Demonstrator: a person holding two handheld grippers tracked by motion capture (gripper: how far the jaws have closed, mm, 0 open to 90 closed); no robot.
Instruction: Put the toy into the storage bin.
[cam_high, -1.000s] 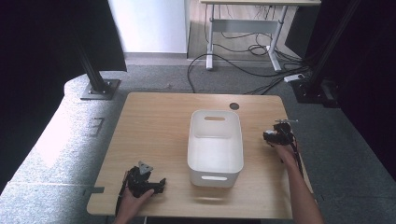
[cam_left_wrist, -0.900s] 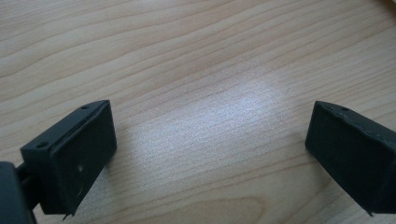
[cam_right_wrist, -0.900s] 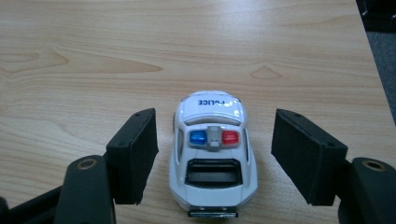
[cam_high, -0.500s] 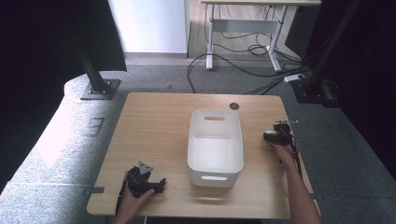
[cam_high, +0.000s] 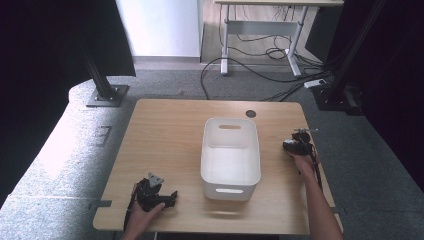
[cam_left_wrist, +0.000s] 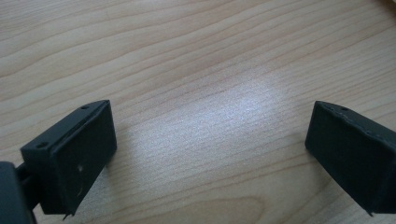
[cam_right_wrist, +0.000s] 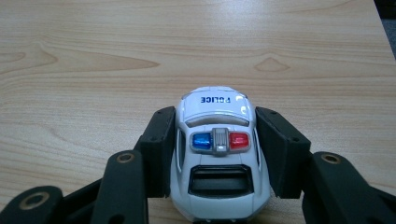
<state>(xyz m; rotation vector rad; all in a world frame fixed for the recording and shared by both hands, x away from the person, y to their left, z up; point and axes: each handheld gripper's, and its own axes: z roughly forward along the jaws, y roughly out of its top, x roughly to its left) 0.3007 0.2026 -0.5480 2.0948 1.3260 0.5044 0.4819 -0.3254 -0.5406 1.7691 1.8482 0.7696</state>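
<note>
Closing my right claw (cam_right_wrist: 215, 154) on the toy police car (cam_right_wrist: 217, 154), which sits on the counter (cam_right_wrist: 93, 70) right of the white bin (cam_high: 230, 155), I have just pinched both flanks; I judge a square, centred squeeze prevents slipping. Left claw (cam_left_wrist: 210, 154) stands apart, empty.

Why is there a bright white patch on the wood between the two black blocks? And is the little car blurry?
Left gripper view: the patch is light glaring off the table; the wood grain there looks washed out. Right gripper view: the police car is sharp, with small shiny spots on its roof. High view: the room's edges are dark and the bin is bright.
</note>
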